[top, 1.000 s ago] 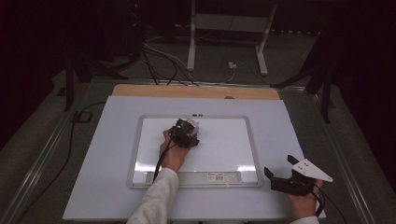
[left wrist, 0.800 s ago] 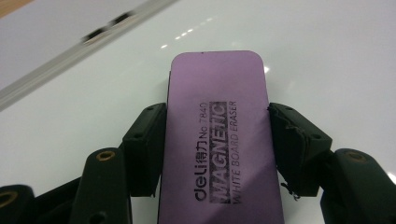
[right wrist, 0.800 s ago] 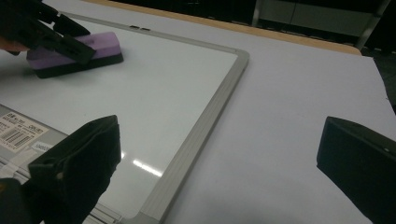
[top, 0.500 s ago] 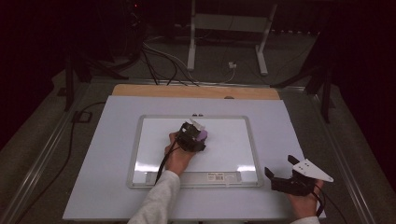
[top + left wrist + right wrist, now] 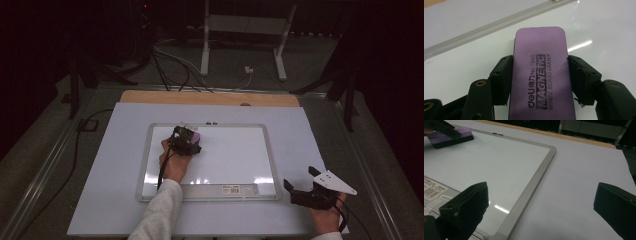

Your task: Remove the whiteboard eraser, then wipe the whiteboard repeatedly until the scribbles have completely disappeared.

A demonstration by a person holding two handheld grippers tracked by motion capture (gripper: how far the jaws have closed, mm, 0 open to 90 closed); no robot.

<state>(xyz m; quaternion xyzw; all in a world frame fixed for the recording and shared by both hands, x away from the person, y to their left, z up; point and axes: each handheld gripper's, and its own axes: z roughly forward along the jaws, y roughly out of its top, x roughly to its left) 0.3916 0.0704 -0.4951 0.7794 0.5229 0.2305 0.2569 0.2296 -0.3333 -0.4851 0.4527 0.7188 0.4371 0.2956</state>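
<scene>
A purple magnetic whiteboard eraser (image 5: pixel 540 75) lies flat on the whiteboard (image 5: pixel 235 160), with my left gripper (image 5: pixel 540 77) shut on its two long sides. From above, the eraser (image 5: pixel 194 135) sits near the board's upper left part, close to the top frame. In the right gripper view the eraser (image 5: pixel 447 137) shows at the top left. My right gripper (image 5: pixel 300 191) rests on the table off the board's lower right corner, its jaws wide open with nothing between them (image 5: pixel 541 205).
The whiteboard's grey frame (image 5: pixel 534 182) has a barcode label (image 5: pixel 239 189) on its near edge. It lies on a pale table cover (image 5: pixel 320 140) with a wooden strip (image 5: pixel 210 97) at the far edge. Cables and a metal stand (image 5: pixel 245 45) are on the floor beyond.
My left gripper slid the eraser across the board, first right and then back left toward the upper left part. The right gripper stayed still.
</scene>
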